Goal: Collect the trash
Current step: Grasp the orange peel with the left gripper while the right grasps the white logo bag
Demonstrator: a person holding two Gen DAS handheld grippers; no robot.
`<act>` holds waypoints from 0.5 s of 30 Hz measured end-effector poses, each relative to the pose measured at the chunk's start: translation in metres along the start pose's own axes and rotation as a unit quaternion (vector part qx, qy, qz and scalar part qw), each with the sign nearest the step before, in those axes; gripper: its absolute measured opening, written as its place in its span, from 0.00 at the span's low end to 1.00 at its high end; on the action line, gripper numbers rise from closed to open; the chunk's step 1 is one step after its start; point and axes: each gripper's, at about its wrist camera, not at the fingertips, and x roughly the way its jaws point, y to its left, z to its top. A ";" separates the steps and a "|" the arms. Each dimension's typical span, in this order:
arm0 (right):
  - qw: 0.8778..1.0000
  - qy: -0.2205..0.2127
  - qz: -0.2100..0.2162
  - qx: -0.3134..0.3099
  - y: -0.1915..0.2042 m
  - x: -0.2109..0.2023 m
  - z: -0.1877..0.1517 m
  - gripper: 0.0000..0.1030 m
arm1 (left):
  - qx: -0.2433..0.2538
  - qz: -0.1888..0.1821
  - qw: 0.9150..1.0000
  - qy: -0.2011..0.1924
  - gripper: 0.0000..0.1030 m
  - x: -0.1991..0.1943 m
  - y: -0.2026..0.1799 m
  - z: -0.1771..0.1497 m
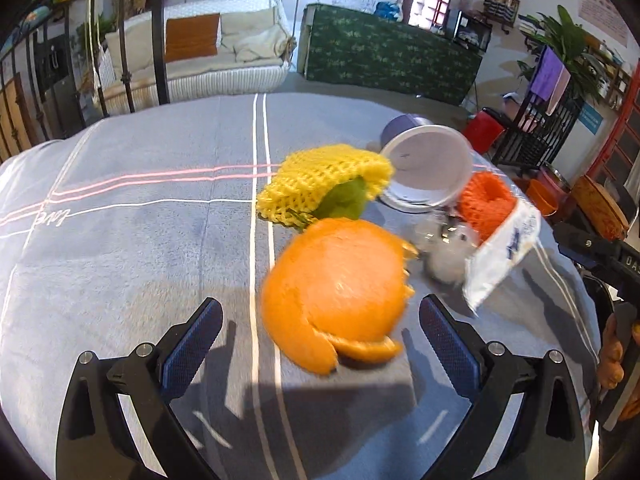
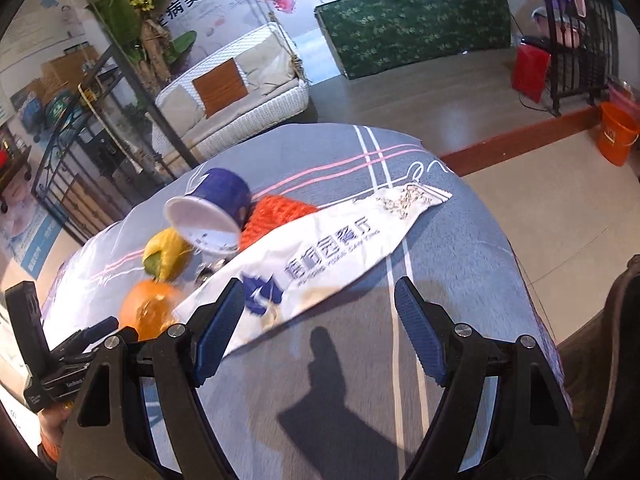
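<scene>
An orange peel (image 1: pixel 336 296) lies on the grey cloth-covered table (image 1: pixel 120 260), just ahead of my open, empty left gripper (image 1: pixel 320 316). Behind it lie a yellow foam net (image 1: pixel 320 180) over something green, a tipped purple cup (image 1: pixel 428 168), an orange foam net (image 1: pixel 484 204) and a white printed wrapper (image 1: pixel 500 252). In the right wrist view my open, empty right gripper (image 2: pixel 320 300) hovers at the near end of the white wrapper (image 2: pixel 320 256). The cup (image 2: pixel 212 212), orange net (image 2: pixel 276 216), yellow net (image 2: pixel 168 256) and peel (image 2: pixel 148 312) lie to the left.
Crumpled clear plastic (image 1: pixel 444 252) lies between the peel and the wrapper. The table edge drops off on the right (image 2: pixel 500 240). A white sofa (image 1: pixel 200 60), a green-covered counter (image 1: pixel 388 56), a red bin (image 1: pixel 484 128) and an orange bucket (image 2: pixel 616 136) stand beyond.
</scene>
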 end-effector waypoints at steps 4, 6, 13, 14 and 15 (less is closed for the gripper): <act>1.000 0.019 0.013 0.016 -0.003 0.019 0.009 0.75 | 0.014 -0.002 1.000 0.013 0.94 0.016 0.001 0.007; 0.999 0.027 0.014 0.032 -0.007 0.030 0.012 0.73 | 0.009 -0.013 1.000 0.018 0.93 0.022 0.004 0.008; 0.998 0.041 0.023 0.052 -0.010 0.041 0.011 0.29 | -0.006 -0.043 0.999 0.010 0.72 0.018 0.008 0.007; 0.998 0.039 0.026 0.051 -0.009 0.041 0.011 0.20 | -0.004 -0.038 0.999 0.007 0.71 0.016 0.007 0.006; 0.998 0.036 0.030 0.051 -0.009 0.039 0.010 0.13 | -0.003 -0.036 0.999 0.004 0.68 0.014 0.006 0.004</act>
